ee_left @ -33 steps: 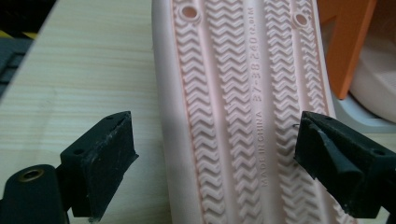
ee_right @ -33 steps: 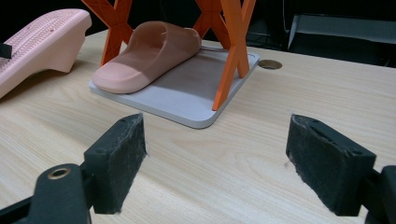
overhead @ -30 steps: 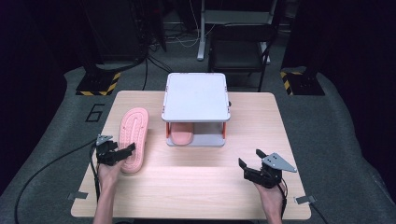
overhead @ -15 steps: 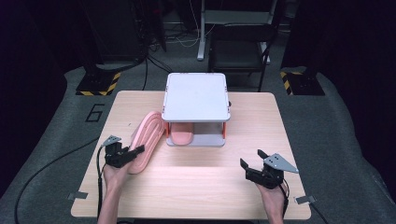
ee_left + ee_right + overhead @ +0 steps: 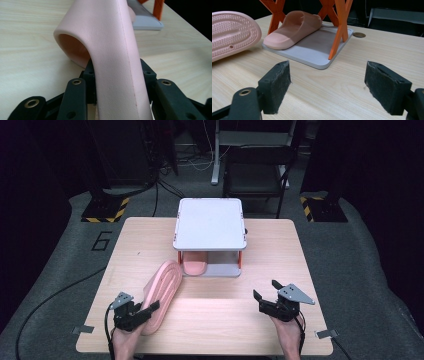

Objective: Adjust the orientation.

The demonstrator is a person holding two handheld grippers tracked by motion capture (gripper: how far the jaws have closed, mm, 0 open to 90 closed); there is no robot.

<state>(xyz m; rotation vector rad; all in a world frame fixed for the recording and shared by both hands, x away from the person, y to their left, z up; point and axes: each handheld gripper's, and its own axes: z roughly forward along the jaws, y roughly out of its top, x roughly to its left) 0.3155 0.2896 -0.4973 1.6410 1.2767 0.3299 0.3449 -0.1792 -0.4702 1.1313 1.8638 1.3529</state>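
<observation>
Currently left gripper [image 5: 131, 314] fingers pinch the pink slipper [image 5: 161, 295], tilted on edge at near-left of the desk [image 5: 270, 330]. Right gripper [image 5: 270, 301] fingers spread wide, empty. Second slipper [image 5: 194, 267] under the rack [image 5: 210, 222].

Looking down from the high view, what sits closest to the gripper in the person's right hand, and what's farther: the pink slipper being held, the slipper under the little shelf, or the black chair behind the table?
From the right gripper:
1. The pink slipper on the lower tray of the white-topped, orange-legged rack, ahead and to its left.
2. The pale pink slipper tipped on edge in the left gripper, across the table to its left; close to the first.
3. The black chair, beyond the table's far edge.
</observation>
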